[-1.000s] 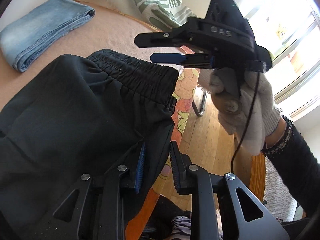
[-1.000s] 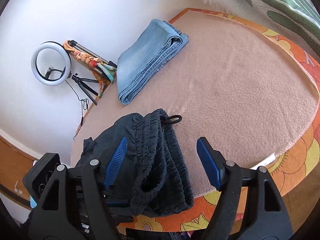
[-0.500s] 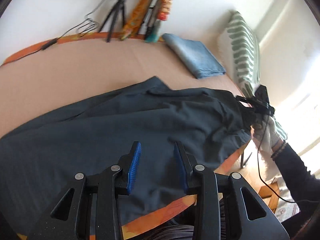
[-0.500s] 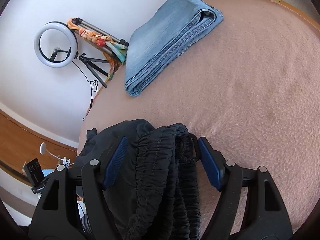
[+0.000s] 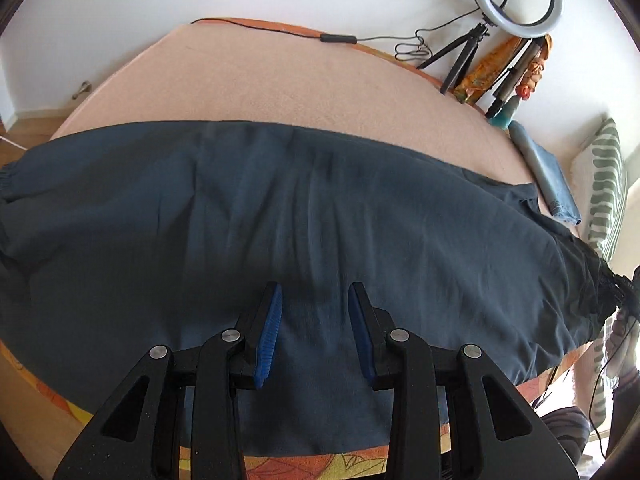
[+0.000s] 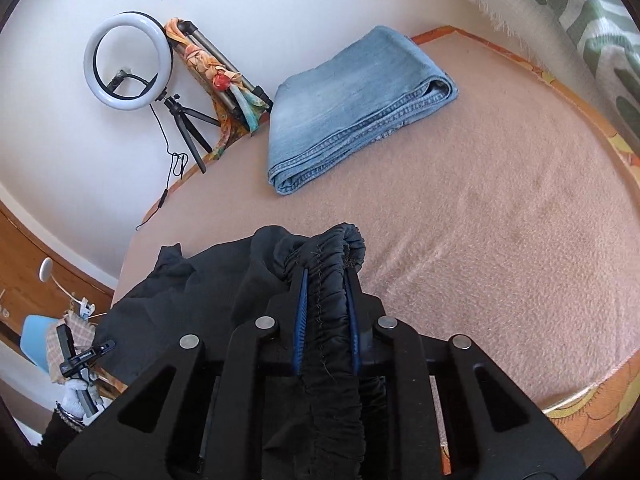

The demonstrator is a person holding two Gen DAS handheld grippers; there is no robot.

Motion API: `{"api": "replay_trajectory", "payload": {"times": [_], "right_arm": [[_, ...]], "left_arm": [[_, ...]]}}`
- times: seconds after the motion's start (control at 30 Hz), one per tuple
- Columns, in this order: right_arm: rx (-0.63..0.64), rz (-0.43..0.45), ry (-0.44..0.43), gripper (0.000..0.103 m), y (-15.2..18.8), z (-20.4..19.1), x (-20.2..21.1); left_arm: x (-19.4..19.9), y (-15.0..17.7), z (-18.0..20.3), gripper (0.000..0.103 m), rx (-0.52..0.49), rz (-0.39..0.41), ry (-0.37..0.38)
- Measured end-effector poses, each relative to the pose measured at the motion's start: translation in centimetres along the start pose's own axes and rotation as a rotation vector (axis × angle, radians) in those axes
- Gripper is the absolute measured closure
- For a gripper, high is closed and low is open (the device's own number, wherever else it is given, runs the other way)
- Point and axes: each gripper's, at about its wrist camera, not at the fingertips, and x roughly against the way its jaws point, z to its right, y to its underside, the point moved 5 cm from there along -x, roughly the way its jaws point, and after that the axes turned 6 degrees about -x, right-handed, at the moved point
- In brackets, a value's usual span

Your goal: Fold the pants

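Note:
Dark pants [image 5: 304,216] lie spread lengthwise across the pink blanket [image 5: 256,76], cuff at far left, waistband at far right. My left gripper [image 5: 316,300] is open and empty, hovering over the middle of the pants near the front edge. My right gripper [image 6: 325,280] is shut on the bunched elastic waistband [image 6: 326,264] of the pants [image 6: 208,280], and it shows at the far right of the left wrist view [image 5: 624,284].
Folded blue jeans [image 6: 352,108] lie on the blanket [image 6: 500,220] beyond the waistband, also seen in the left wrist view [image 5: 550,172]. A ring light on a tripod [image 6: 128,62] and a striped pillow [image 6: 580,12] stand at the bed's far edges.
The right gripper has closed on the waistband it straddled before. The left gripper has let go and swung left along the pants, now over their middle.

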Motion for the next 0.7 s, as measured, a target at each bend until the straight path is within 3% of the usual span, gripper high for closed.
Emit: {"api": "replay_trajectory", "payload": {"times": [0.17,0.27,0.37,0.43,0.6,0.7], "right_arm": [[0.121,0.109,0.152,0.088,-1.9,-0.8,3.4],[0.068,0.065,0.183,0.088,-1.9,1.0,1.7],[0.037,-0.021,0.224,0.080,-1.1,2.3,-0.6],[0.030,-0.034,0.278,0.067,-0.9,2.8,-0.8],[0.103,0.058,0.310,0.051,-2.1,0.3,2.5],[0.143,0.093,0.260,0.049,-2.8,-3.0,3.8]], "left_arm": [[-0.1,-0.2,-0.2,0.071,-0.009,0.012,0.009],[-0.1,-0.2,-0.2,0.071,-0.012,0.019,0.016],[0.0,-0.3,-0.3,0.071,-0.003,0.016,0.031],[0.2,-0.2,-0.5,0.071,0.003,0.012,0.037],[2.9,0.0,-1.8,0.071,0.032,0.073,0.029],[4.6,-0.1,-3.4,0.071,0.030,0.114,-0.022]]}}
